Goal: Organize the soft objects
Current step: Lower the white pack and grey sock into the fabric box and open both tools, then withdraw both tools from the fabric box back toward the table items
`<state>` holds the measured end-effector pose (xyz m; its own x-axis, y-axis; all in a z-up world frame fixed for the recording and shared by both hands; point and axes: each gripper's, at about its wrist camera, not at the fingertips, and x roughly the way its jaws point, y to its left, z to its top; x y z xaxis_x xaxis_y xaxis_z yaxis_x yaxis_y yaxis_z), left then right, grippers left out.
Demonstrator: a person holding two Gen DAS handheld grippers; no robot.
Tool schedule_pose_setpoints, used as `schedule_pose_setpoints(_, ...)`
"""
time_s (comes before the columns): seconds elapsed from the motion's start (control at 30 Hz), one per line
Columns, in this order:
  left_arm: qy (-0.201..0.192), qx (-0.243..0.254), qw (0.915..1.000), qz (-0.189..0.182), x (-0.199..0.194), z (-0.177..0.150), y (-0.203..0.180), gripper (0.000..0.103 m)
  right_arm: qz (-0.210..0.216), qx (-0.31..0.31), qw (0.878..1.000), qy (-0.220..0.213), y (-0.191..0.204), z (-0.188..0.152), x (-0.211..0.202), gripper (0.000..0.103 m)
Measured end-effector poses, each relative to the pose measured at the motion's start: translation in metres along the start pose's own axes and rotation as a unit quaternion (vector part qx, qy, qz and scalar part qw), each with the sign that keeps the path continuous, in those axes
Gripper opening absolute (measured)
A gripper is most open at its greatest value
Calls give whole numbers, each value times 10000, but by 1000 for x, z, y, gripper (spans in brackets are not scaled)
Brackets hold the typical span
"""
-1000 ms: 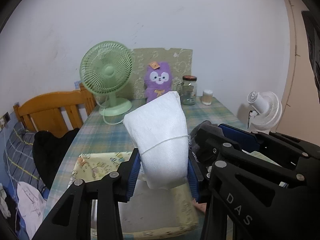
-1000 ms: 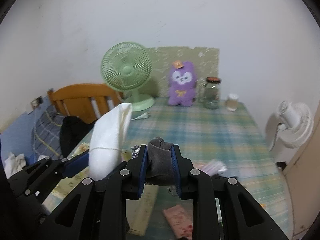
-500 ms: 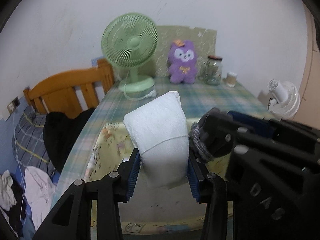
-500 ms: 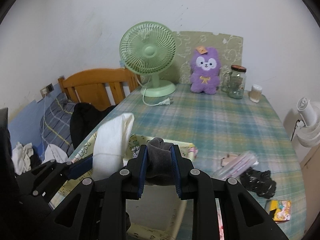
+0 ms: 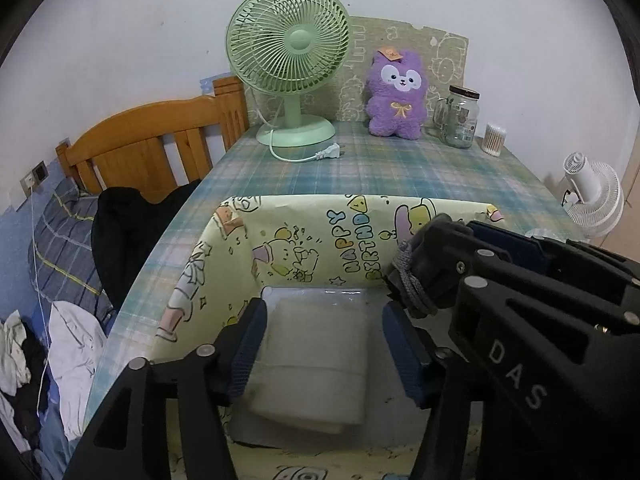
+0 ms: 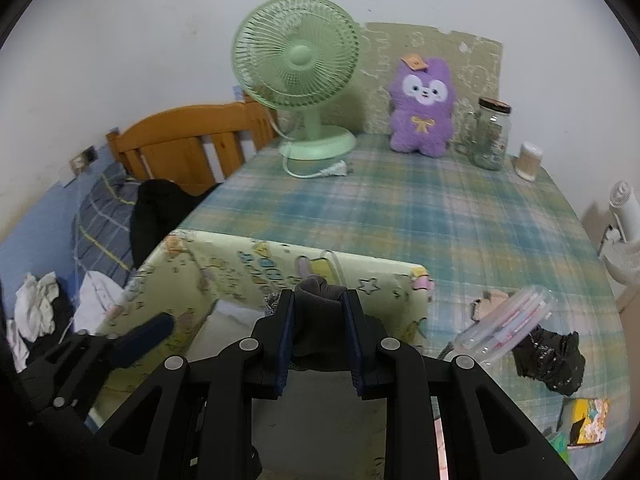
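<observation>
A yellow cartoon-print box sits on a plaid table. Inside it, on the floor, lies a folded white cloth. The left gripper reaches into the box with its jaws opening; the cloth lies between them, and a gap shows at each blue pad. Just to its right, the right gripper is clenched on a rolled grey sock, held over the box. At the table's far edge stand a green fan, a purple plush and a glass jar.
</observation>
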<state>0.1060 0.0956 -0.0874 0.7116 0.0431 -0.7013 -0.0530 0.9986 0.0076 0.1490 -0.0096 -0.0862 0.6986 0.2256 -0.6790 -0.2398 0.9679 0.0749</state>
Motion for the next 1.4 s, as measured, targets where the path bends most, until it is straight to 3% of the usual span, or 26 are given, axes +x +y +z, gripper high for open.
schedule_pose_setpoints(0.13, 23, -30, 9999, -101, 2, 3, -1, 72, -34, 57, 9999, 125, -4, 0, 4, 31)
schedule_pose_setpoints(0.17, 37, -37, 9999, -122, 2, 4, -2, 73, -31, 62, 9999, 145, -4, 1, 4, 36)
schedule_pose_setpoints(0.3, 13, -181, 9996, -232, -3, 8, 2, 80, 134, -144, 9998, -8, -1, 1, -3, 79)
schedule_pose_setpoints(0.4, -103, -206, 9996, -138, -10, 10, 3, 84, 25, -300, 9993, -208, 3, 2, -13, 88)
schedule_pose_setpoints(0.53, -248, -155, 9995, -94, -22, 10, 0, 86, -26, -348, 9988, -351, 3, 5, -25, 94)
schedule_pose_setpoints(0.83, -625, -44, 9980, -40, -53, 12, -12, 103, 12, -267, 9972, -694, -4, 3, -58, 103)
schedule_pose_setpoints(1.4, -952, 153, 9953, 31, -97, 8, -46, 103, -225, -119, 9930, -1156, -25, -8, -118, 103)
